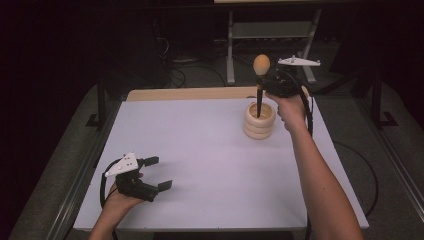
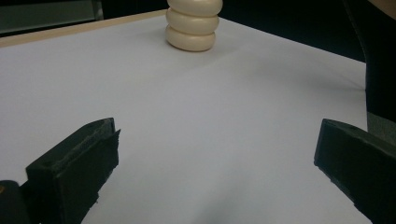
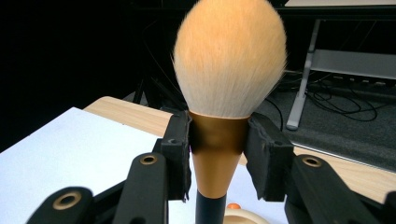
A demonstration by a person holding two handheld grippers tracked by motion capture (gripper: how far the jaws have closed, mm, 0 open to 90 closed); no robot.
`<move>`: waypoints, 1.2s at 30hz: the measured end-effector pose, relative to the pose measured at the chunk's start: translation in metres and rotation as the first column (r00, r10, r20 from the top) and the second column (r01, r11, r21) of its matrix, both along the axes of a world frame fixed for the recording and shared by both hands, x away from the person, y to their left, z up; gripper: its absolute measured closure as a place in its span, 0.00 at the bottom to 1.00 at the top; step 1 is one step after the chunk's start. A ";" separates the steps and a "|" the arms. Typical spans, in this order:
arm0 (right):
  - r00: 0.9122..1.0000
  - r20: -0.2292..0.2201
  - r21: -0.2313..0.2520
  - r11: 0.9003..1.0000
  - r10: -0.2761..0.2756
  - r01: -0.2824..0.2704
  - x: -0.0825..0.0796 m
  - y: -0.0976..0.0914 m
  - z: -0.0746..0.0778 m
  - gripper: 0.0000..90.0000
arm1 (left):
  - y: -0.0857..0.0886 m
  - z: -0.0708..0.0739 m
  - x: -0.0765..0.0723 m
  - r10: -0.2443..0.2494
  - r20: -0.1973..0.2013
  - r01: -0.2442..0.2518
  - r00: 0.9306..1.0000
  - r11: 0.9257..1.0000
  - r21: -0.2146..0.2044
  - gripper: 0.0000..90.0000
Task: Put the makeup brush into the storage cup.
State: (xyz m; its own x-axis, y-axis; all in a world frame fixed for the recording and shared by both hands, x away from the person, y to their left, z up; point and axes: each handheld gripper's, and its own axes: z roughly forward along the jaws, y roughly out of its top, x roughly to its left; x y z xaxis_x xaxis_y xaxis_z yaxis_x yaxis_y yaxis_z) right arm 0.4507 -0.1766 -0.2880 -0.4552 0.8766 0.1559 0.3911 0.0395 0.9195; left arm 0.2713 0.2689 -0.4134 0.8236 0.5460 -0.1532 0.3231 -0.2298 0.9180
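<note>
A makeup brush (image 1: 260, 75) with a tan bristle head (image 3: 229, 56), a copper ferrule and a black handle stands upright. Its handle's lower end reaches down into a cream ribbed holder (image 1: 259, 120) at the table's back right. My right gripper (image 1: 265, 84) is shut on the brush, and its pads press on the copper ferrule (image 3: 217, 144) from both sides. Near the front left corner of the table my left gripper (image 1: 158, 173) rests open with nothing between its jaws. The holder (image 2: 192, 25) also appears far ahead in the left gripper view.
A white sheet (image 1: 200, 160) covers the table, with a strip of bare wood (image 1: 190, 93) at the back edge. Behind the table are a grey metal stand (image 1: 272, 35) and loose cables on a dark floor.
</note>
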 end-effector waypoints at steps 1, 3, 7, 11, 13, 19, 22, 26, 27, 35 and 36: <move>1.000 0.000 -0.001 1.000 -0.002 0.002 0.001 0.000 -0.001 0.68 | 0.000 0.000 0.000 0.000 0.000 0.000 1.000 1.000 0.000 0.00; 1.000 -0.002 -0.005 1.000 -0.003 0.003 0.002 0.000 -0.003 0.68 | 0.000 0.000 0.000 -0.001 0.000 0.001 1.000 1.000 -0.001 0.00; 1.000 -0.001 -0.012 1.000 -0.003 0.003 0.004 0.002 -0.006 0.68 | 0.000 0.000 0.000 -0.003 0.003 0.003 1.000 1.000 -0.001 0.00; 1.000 -0.006 -0.023 1.000 -0.005 0.005 0.006 0.003 -0.009 0.68 | 0.000 0.000 0.000 -0.002 0.002 0.002 1.000 1.000 -0.002 0.00; 1.000 -0.008 -0.024 1.000 -0.002 0.002 0.006 0.004 -0.010 0.68 | 0.000 0.000 0.000 -0.002 0.002 0.002 1.000 1.000 -0.002 0.00; 1.000 -0.016 -0.033 0.999 -0.003 0.002 0.008 0.004 -0.015 0.68 | 0.000 0.000 0.000 -0.004 0.003 0.004 1.000 1.000 -0.001 0.00; 1.000 -0.025 -0.032 0.999 -0.008 0.007 0.009 0.004 -0.019 0.68 | 0.000 0.000 0.000 -0.005 0.003 0.005 1.000 1.000 -0.001 0.00; 1.000 -0.026 -0.036 0.999 -0.011 0.010 0.010 0.003 -0.023 0.68 | 0.000 0.000 0.000 -0.005 0.001 0.005 1.000 1.000 -0.001 0.00; 0.999 -0.030 -0.037 0.999 -0.012 0.011 0.011 0.003 -0.024 0.68 | 0.000 0.000 0.000 -0.005 0.003 0.005 1.000 1.000 -0.001 0.00; 0.999 -0.046 -0.045 0.999 -0.017 0.015 0.013 0.003 -0.029 0.68 | 0.000 0.000 0.000 -0.006 0.002 0.006 1.000 1.000 -0.001 0.00; 0.999 -0.046 -0.048 0.999 -0.018 0.016 0.013 0.003 -0.030 0.68 | 0.000 0.000 0.000 -0.005 0.002 0.005 1.000 1.000 0.000 0.00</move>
State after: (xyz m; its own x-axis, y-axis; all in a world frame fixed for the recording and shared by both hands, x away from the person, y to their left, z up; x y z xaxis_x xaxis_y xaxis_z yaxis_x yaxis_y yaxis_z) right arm 0.4638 -0.1736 -0.3181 -0.4331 0.8912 0.1347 0.4343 0.0754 0.8976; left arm 0.2716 0.2686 -0.4135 0.8269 0.5415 -0.1517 0.3199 -0.2312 0.9188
